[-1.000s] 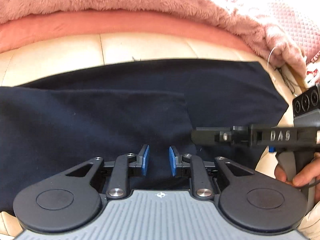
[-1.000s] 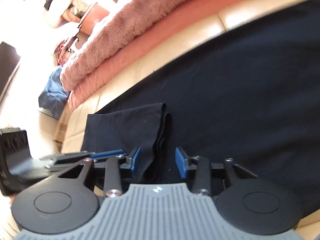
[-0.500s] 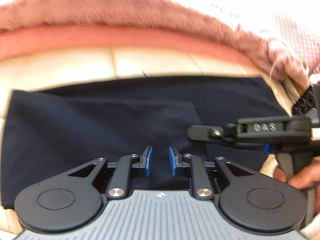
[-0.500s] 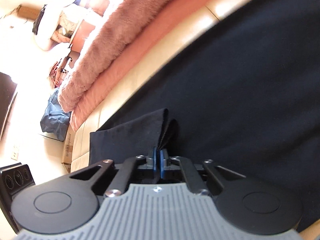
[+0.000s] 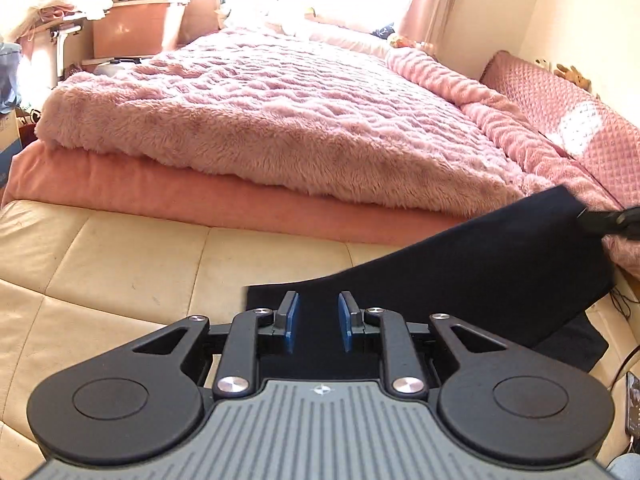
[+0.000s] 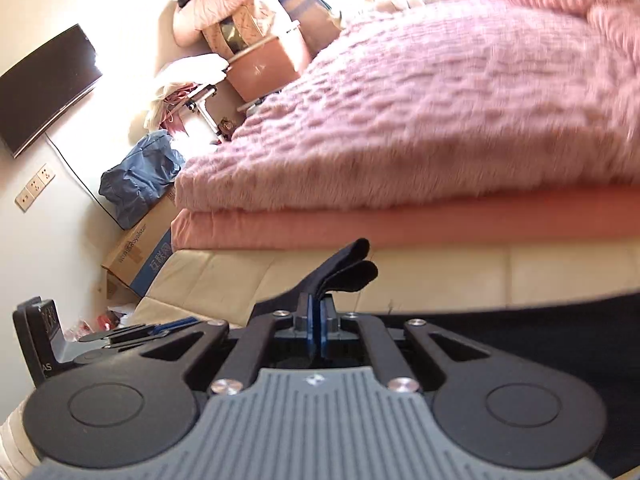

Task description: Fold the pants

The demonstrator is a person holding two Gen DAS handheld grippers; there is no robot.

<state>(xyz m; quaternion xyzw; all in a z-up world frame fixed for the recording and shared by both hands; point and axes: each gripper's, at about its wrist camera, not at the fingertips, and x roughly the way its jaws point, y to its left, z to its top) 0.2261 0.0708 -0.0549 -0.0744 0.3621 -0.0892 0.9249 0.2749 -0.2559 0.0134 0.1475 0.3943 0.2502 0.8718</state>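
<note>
The dark navy pants (image 5: 480, 280) lie on a cream cushioned surface (image 5: 120, 260), and their right end is lifted into the air. My right gripper (image 6: 320, 312) is shut on a folded edge of the pants (image 6: 348, 272), which sticks up past the blue pads. In the left wrist view the right gripper (image 5: 588, 218) shows at the far right, holding up that raised corner. My left gripper (image 5: 314, 322) hovers over the pants' left end with its blue pads apart and only dark cloth seen behind the gap. The right wrist view shows the left gripper (image 6: 176, 324) low at the left.
A fuzzy pink blanket (image 5: 280, 120) on a salmon mattress (image 5: 200, 196) rises just beyond the cream surface. A pink quilted cushion (image 5: 560, 112) lines the right wall. Off the bed's left end are a cardboard box (image 6: 136, 256), a blue bag (image 6: 140, 176) and a wall TV (image 6: 44, 84).
My right gripper closed on the pants' folded edge and lifted it high. The left gripper rose and tilted upward, its pads the same distance apart; the bed now fills both views.
</note>
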